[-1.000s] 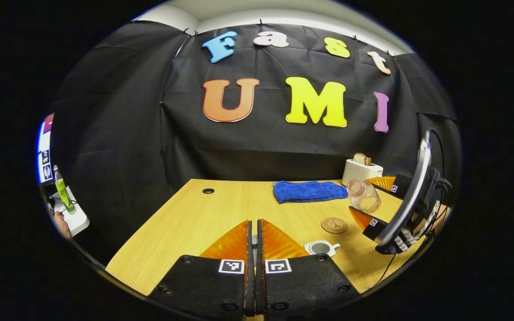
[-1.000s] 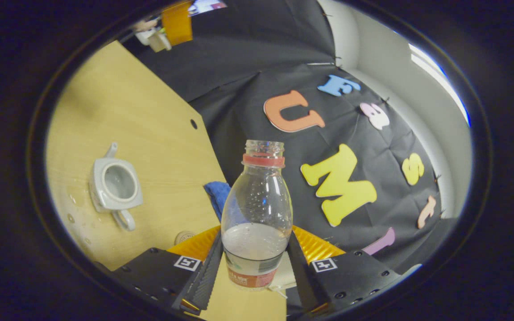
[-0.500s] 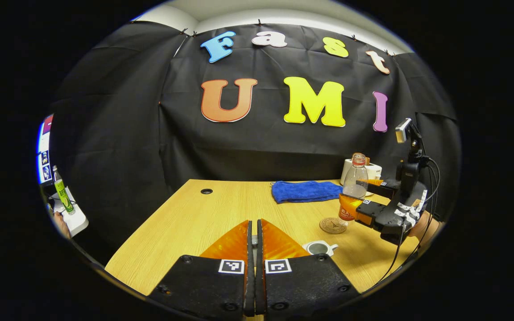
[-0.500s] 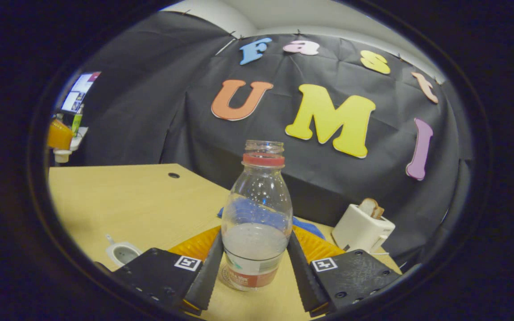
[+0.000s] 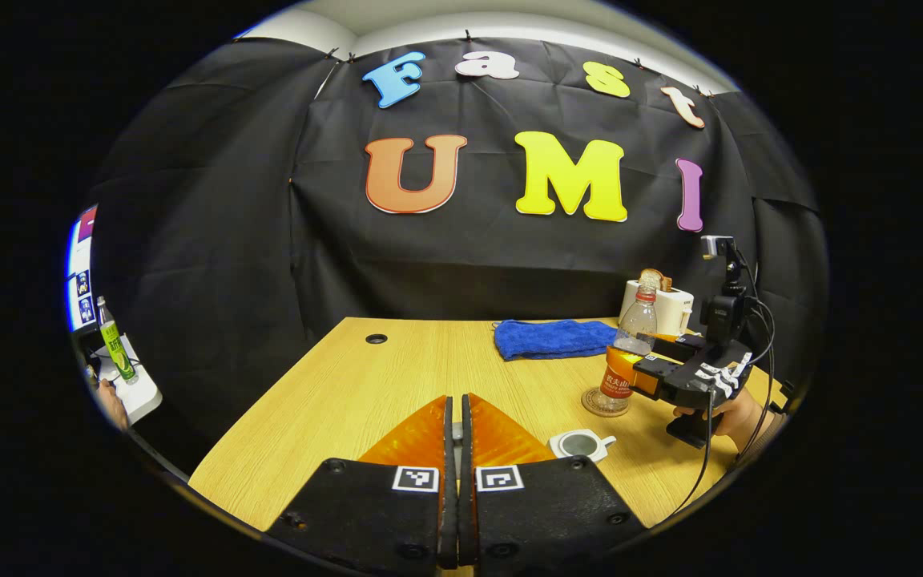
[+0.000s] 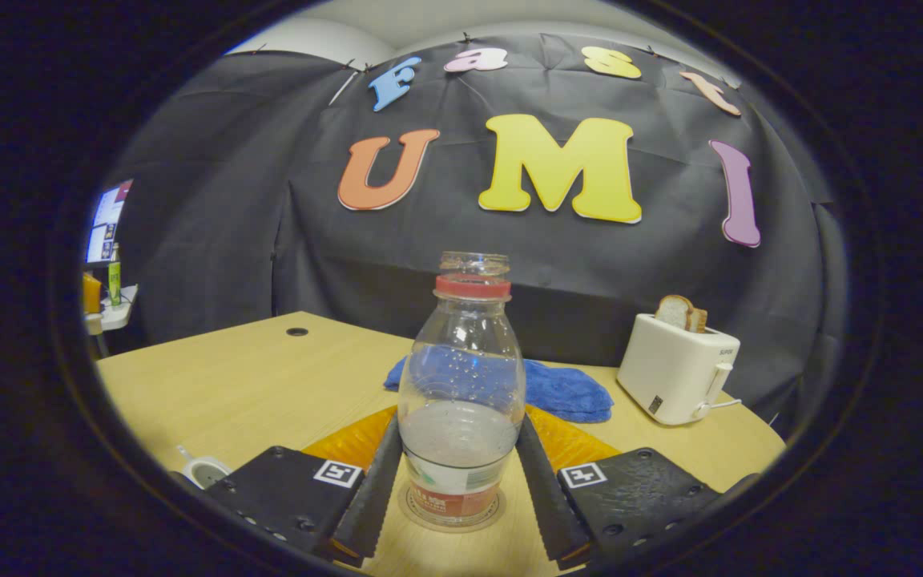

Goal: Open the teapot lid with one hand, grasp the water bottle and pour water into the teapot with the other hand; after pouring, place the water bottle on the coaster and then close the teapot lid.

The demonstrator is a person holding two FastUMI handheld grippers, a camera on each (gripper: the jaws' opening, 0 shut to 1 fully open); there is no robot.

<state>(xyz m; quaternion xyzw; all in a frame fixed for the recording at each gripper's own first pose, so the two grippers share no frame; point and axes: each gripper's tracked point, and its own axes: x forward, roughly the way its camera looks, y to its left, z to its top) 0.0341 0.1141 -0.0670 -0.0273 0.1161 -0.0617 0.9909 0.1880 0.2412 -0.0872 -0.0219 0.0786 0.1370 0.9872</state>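
Spanning the booth floor: a wooden table (image 5: 333, 401), bare at its near left. White toaster (image 6: 674, 369) with bread, back right; blue towel (image 6: 566, 393) beside it. Water bottle (image 6: 461, 393), uncapped, upright, part full, standing on the round coaster (image 5: 591, 405), clasped at both sides by the right gripper (image 6: 455, 489). Teapot (image 5: 579, 443), small, white, lid off, near the front edge just before the coaster. Left gripper (image 5: 453, 449): fingers pressed together over the table; what they pinch, if anything, cannot be told.

Upright water bottle (image 6: 461, 401) on coaster (image 6: 452, 513)
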